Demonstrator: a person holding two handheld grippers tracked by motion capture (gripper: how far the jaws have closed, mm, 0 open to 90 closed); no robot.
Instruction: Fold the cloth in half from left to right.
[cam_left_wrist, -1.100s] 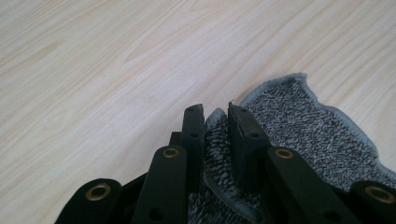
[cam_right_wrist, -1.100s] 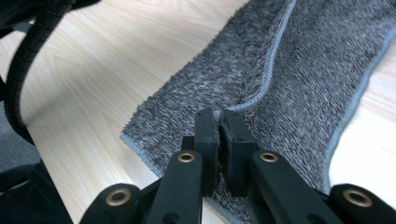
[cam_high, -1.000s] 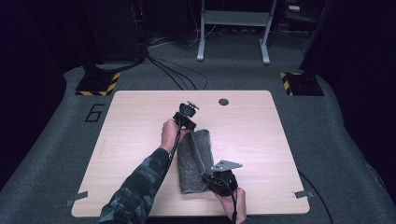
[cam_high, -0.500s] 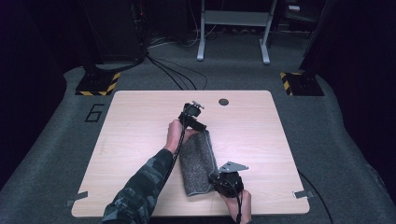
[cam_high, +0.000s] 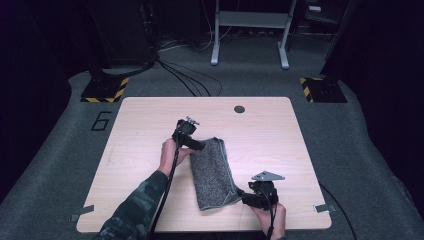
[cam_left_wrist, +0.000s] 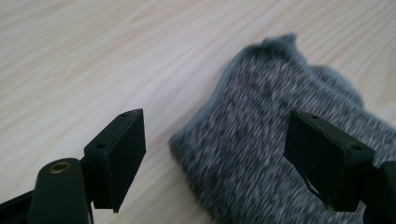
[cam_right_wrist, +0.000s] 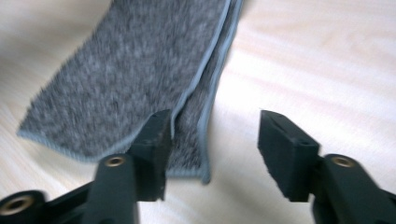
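Presently: left gripper (cam_high: 196, 145), centre of the high view, jaws just opened wide, grey folded towel (cam_high: 215, 172) between them, unpressed. Right gripper (cam_high: 243, 196), lower right, jaws just opened partway, clear of the towel's corner. Towel lies lower centre on wooden table (cam_high: 280, 135). Grey carpet (cam_high: 350, 130), cables (cam_high: 185, 80) beyond.

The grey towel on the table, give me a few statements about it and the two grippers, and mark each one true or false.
1. The grey towel lies folded on the wooden table. True.
2. The left gripper is clamped shut on the towel. False: its jaws have just been opening and stand apart, the towel's end between them, pads off it.
3. The right gripper is open at the towel's near corner. True.
4. The towel hangs in the air. False: it rests flat on the table.
5. A mug stands on the towel. False: nothing lies on it.
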